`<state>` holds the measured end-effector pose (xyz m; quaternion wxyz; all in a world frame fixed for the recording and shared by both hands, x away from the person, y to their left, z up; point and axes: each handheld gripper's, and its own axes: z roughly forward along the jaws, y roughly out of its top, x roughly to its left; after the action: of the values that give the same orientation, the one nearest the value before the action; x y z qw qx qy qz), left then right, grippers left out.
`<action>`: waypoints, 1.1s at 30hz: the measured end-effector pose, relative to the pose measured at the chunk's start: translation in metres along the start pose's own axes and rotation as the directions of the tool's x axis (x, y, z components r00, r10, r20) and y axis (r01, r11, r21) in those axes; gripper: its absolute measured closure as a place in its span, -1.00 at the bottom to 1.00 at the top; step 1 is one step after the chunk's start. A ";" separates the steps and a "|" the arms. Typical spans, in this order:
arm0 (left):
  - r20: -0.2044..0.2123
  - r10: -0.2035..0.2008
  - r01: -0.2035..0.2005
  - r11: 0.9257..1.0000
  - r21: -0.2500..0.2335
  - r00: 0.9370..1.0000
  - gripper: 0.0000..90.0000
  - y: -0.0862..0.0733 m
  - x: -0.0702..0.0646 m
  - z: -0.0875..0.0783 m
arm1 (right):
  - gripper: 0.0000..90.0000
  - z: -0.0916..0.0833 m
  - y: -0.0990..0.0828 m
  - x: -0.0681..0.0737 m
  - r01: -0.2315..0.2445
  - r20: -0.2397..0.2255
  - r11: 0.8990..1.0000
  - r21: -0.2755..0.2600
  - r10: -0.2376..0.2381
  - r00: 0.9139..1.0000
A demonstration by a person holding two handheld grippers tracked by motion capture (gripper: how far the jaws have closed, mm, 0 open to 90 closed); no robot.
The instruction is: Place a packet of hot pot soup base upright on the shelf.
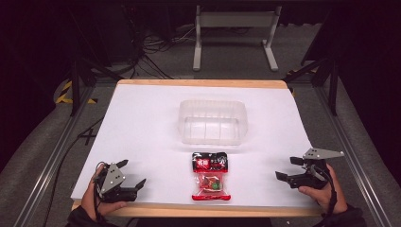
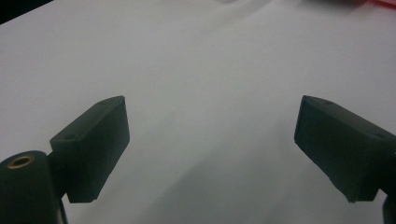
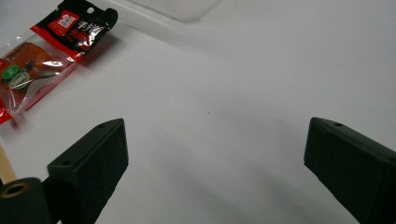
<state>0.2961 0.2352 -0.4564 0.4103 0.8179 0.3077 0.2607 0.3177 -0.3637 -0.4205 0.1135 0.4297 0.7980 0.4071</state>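
A red and black snack packet (image 1: 210, 176) lies flat on the white table sheet (image 1: 142, 127), near the front edge at the middle. It also lies at the upper left of the right gripper view, snack packet (image 3: 42, 56). Behind it stands a clear plastic tub (image 1: 213, 121), with nothing inside that I can see. My left gripper (image 1: 134, 173) rests at the front left, open, jaws wide over bare sheet (image 2: 210, 140). At the front right, my right gripper (image 1: 290, 168) is open too, its jaws pointing towards the packet with nothing between them (image 3: 215, 154).
The table's wooden edge (image 1: 203, 211) runs along the front. Aluminium rails (image 1: 52, 156) flank the table on both sides. A grey metal stand (image 1: 235, 33) and cables lie on the floor beyond the far edge.
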 end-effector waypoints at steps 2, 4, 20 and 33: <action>0.001 0.003 -0.003 1.000 0.000 1.000 -0.76 0.000 0.000 0.000 | -0.86 0.001 0.000 0.001 0.000 -0.007 1.000 0.002 0.000 1.000; 0.001 0.005 -0.005 1.000 0.000 1.000 -0.76 0.000 0.000 -0.001 | -0.88 0.004 0.000 0.003 0.008 -0.014 1.000 -0.001 -0.008 1.000; 0.002 0.011 -0.011 1.000 0.003 1.000 -0.76 0.000 0.000 0.000 | -0.76 0.056 0.028 0.031 0.031 -0.218 0.999 0.035 -0.023 0.976; 0.002 0.007 -0.007 1.000 0.003 1.000 -0.76 -0.001 0.000 -0.001 | -0.85 0.117 0.059 0.067 0.063 -0.347 0.993 0.100 -0.025 0.938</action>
<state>0.2947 0.2361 -0.4567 0.4084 0.8200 0.3048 0.2606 0.3745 -0.2297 -0.4406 -0.0427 0.3393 0.8361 0.4289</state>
